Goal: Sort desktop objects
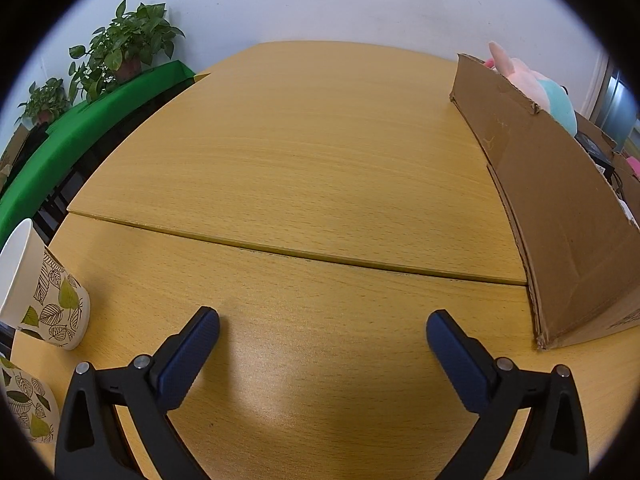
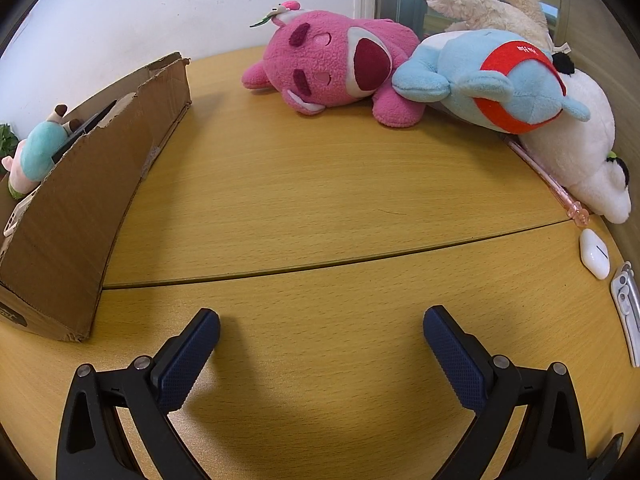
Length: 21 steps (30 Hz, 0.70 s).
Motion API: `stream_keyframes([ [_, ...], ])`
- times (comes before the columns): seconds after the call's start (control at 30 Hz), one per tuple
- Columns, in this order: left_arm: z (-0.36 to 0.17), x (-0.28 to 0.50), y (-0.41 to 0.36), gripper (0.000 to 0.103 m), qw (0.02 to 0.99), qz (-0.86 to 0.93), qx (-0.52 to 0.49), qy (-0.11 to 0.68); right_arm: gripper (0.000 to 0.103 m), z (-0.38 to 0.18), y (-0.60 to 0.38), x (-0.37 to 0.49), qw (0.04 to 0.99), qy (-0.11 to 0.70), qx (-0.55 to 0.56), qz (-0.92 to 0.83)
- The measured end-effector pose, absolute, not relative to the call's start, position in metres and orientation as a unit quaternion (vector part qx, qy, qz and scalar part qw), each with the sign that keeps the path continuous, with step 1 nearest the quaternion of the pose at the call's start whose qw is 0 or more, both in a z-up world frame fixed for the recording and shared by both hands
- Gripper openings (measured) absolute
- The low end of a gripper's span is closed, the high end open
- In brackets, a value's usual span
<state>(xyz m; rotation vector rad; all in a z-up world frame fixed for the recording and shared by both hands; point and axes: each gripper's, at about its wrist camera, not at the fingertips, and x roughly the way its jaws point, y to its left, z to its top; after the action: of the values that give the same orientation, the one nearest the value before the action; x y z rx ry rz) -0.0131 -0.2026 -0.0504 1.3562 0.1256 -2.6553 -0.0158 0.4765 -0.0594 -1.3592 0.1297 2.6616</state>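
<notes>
My left gripper (image 1: 322, 322) is open above bare wood, nothing between its blue pads. Two leaf-printed paper cups (image 1: 44, 292) stand at its left. A cardboard box (image 1: 560, 208) lies at its right with a pink and teal plush (image 1: 532, 84) inside. My right gripper (image 2: 321, 320) is open too, over bare tabletop. Beyond it lie a pink plush bear (image 2: 336, 64), a blue plush with a red band (image 2: 492, 80), a white plush (image 2: 580, 160) and a cream plush (image 2: 488, 0). The same box (image 2: 80, 200) sits at its left.
A pink pen (image 2: 552, 184), a white earbud case (image 2: 595, 253) and a silver clip-like object (image 2: 628, 312) lie at the right table edge. Potted plants (image 1: 128, 48) on a green-covered bench (image 1: 80, 136) stand beyond the left edge. A seam (image 1: 280, 246) crosses the wooden table.
</notes>
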Motion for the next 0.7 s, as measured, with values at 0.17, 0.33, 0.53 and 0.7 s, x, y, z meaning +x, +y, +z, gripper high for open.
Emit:
stream_keyframes([
  [0.17,-0.0492,-0.0136,-0.2033,0.103,0.086,-0.887,0.451,0.048,0.103,-0.0593,0.4766,-0.0158,0.075,0.043,-0.453,0.887],
  [0.33,-0.0501,-0.0133,-0.2032,0.103,0.086,-0.887,0.450,0.048,0.103,-0.0592,0.4765,-0.0159,0.075,0.043,-0.453,0.887],
  [0.53,-0.0501,-0.0126,-0.2033,0.103,0.085,-0.888,0.449,0.048,0.103,-0.0592,0.4765,-0.0159,0.075,0.044,-0.453,0.887],
  [0.7,-0.0503,-0.0128,-0.2035,0.103,0.085,-0.888,0.449,0.048,0.103,-0.0592,0.4764,-0.0161,0.075,0.044,-0.453,0.887],
])
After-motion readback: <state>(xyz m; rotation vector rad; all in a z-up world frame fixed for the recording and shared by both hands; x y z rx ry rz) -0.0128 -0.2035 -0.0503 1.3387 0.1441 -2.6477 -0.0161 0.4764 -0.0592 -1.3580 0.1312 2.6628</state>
